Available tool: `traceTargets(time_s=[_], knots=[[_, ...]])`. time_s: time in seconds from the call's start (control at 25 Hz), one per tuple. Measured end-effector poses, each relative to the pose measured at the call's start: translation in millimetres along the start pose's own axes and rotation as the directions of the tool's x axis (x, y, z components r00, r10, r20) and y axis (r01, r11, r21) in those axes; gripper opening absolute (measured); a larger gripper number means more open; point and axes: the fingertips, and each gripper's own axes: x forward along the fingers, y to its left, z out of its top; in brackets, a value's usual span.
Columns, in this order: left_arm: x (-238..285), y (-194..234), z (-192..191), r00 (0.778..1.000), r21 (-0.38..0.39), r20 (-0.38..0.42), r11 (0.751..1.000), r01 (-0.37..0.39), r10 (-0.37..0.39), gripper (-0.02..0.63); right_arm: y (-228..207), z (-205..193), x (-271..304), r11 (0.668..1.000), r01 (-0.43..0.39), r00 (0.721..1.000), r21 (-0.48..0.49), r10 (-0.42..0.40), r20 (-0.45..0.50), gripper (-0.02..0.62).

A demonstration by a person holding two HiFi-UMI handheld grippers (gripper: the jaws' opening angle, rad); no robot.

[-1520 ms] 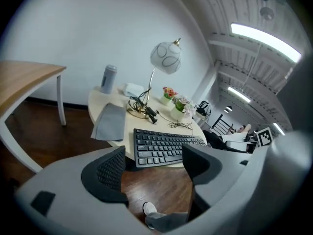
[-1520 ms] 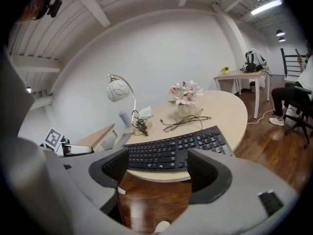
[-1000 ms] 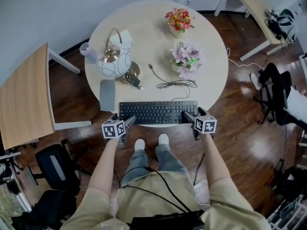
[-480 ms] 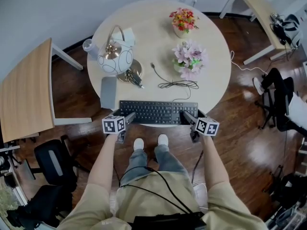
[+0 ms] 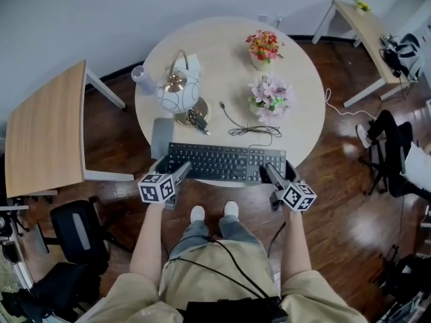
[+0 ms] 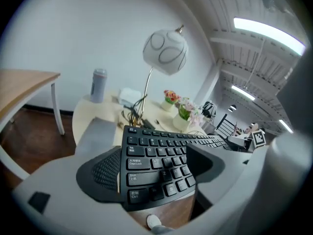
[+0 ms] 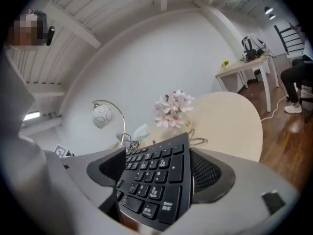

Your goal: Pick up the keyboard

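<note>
The keyboard (image 5: 225,161) has lifted off the round table's (image 5: 222,52) near edge since a second ago. The left gripper (image 5: 176,173), jaws closing, clamps its left end; the right gripper (image 5: 275,175) clamps its right end. Its trailing cable (image 5: 246,131) could tug the pink flowers (image 5: 269,96) over. Dark wooden floor (image 5: 337,180) surrounds the table.

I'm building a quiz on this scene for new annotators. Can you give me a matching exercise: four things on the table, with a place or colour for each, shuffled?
Things:
1. keyboard
2. globe lamp
3. pink flowers
4. tumbler

Descriptions:
A. at the far left edge of the table
B. on its right half
C. black, at its near edge
D. white and round, on its left half

Pairs: 1-C, 2-D, 3-B, 4-A
</note>
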Motion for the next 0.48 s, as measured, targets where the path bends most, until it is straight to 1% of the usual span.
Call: traceTargets(time_s=[0.12, 0.24, 0.28, 0.36, 0.48], knots=[[-27, -16, 51, 0.994, 0.102, 0.112, 0.995, -0.013, 0.001, 0.399, 32, 51, -8, 0.998, -0.023, 0.994, -0.067, 0.030, 0.107, 0.419], [-56, -36, 97, 0.975, 0.175, 0.223, 0.984, -0.024, -0.015, 0.399, 64, 102, -19, 0.986, -0.060, 0.977, -0.153, 0.090, 0.194, 0.419], [-66, -43, 110, 0.967, 0.196, 0.254, 0.980, -0.028, -0.023, 0.399, 74, 118, -24, 0.982, -0.080, 0.967, -0.173, 0.119, 0.227, 0.419], [-83, -56, 132, 0.950, 0.231, 0.311, 0.972, -0.036, -0.038, 0.399, 95, 150, -35, 0.970, -0.126, 0.936, -0.207, 0.186, 0.299, 0.419], [-105, -73, 157, 0.917, 0.244, 0.393, 0.969, -0.031, -0.070, 0.399, 121, 189, -51, 0.950, -0.163, 0.890, -0.268, 0.259, 0.375, 0.419]])
